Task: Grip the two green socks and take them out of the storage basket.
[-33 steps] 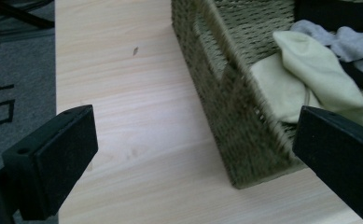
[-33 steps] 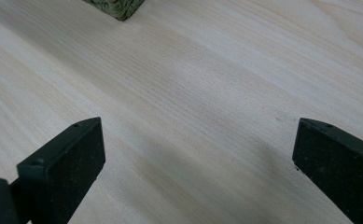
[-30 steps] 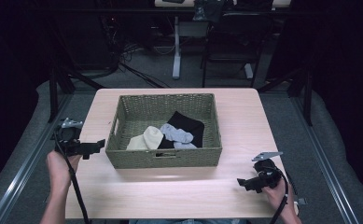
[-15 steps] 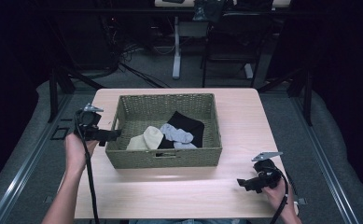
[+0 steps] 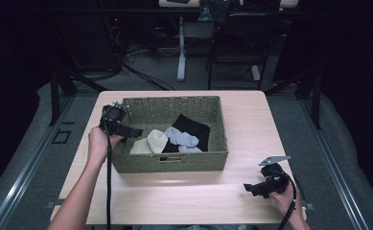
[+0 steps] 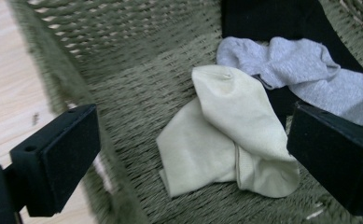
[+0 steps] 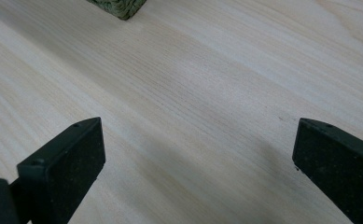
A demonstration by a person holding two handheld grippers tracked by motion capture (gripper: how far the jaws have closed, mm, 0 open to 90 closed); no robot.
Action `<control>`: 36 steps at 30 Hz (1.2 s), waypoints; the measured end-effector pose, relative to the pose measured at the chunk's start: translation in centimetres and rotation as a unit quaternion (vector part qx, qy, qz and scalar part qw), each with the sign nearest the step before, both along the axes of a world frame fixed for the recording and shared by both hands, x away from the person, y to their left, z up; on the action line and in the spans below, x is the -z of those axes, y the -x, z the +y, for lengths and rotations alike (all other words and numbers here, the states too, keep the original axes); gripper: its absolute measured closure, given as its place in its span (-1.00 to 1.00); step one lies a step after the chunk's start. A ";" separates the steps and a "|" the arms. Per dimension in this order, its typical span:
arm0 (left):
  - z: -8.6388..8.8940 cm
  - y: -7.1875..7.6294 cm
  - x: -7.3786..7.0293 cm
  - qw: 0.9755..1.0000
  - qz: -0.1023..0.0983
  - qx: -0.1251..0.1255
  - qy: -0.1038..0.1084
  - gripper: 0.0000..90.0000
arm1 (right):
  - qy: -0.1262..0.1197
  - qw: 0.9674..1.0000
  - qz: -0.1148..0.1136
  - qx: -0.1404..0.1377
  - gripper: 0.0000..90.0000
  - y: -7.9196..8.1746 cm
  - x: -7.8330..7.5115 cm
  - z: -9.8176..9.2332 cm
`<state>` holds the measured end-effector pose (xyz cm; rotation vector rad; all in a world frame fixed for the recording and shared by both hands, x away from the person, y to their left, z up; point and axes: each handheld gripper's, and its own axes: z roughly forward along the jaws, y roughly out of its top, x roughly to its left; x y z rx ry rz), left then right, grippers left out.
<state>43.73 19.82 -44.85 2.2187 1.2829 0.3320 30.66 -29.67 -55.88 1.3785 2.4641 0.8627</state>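
Your left gripper (image 5: 135,132) over the basket's (image 5: 174,163) left rim, jaws spread wide, cream sock (image 6: 230,133) lying between and below them, untouched, your right gripper (image 5: 249,188) wide above bare table (image 7: 207,84).

My right gripper (image 7: 195,163) hangs over the pale, light-grained wooden tabletop (image 7: 207,88), its two black, blocky jaws spread wide apart with nothing between them but bare wood. One jaw rises from the lower left corner, the other from the lower right, small holes showing in their top faces. Up at the top edge, left of centre, I see a corner of the olive-green woven wicker basket (image 7: 119,6) sitting on the table, well apart from my jaws.
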 end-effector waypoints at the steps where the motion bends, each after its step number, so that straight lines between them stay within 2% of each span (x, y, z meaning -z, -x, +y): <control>1: -0.2 -0.2 0.1 1.000 0.004 0.004 -0.004 -0.90 | 0.000 1.000 0.000 0.000 -0.96 0.0 0.0 0.0; 8: -1.6 -1.7 1.4 0.999 0.035 0.018 -0.011 -0.78 | 0.004 1.000 0.001 -0.003 -0.96 0.0 -0.1 -0.1; 11: -2.1 -2.3 1.9 0.999 0.045 0.023 -0.019 -0.66 | 0.005 1.000 0.003 -0.006 -0.96 0.0 -0.1 -0.1; 18: -3.1 -3.5 3.3 0.996 0.076 0.034 -0.023 -0.46 | 0.003 1.000 0.002 -0.006 -0.96 0.0 -0.1 0.0; 26: -4.0 -4.7 4.7 0.992 0.117 0.038 -0.029 -0.32 | -0.001 1.000 0.002 -0.004 -0.96 0.0 0.0 0.0; 31: -4.4 -5.3 5.6 0.989 0.138 0.036 -0.042 -0.31 | -0.001 1.000 0.000 -0.002 -0.96 0.1 0.0 0.0; 36: -4.5 -5.8 6.3 0.986 0.156 0.038 -0.037 -0.25 | -0.001 1.000 0.001 -0.005 -0.96 0.1 0.0 0.0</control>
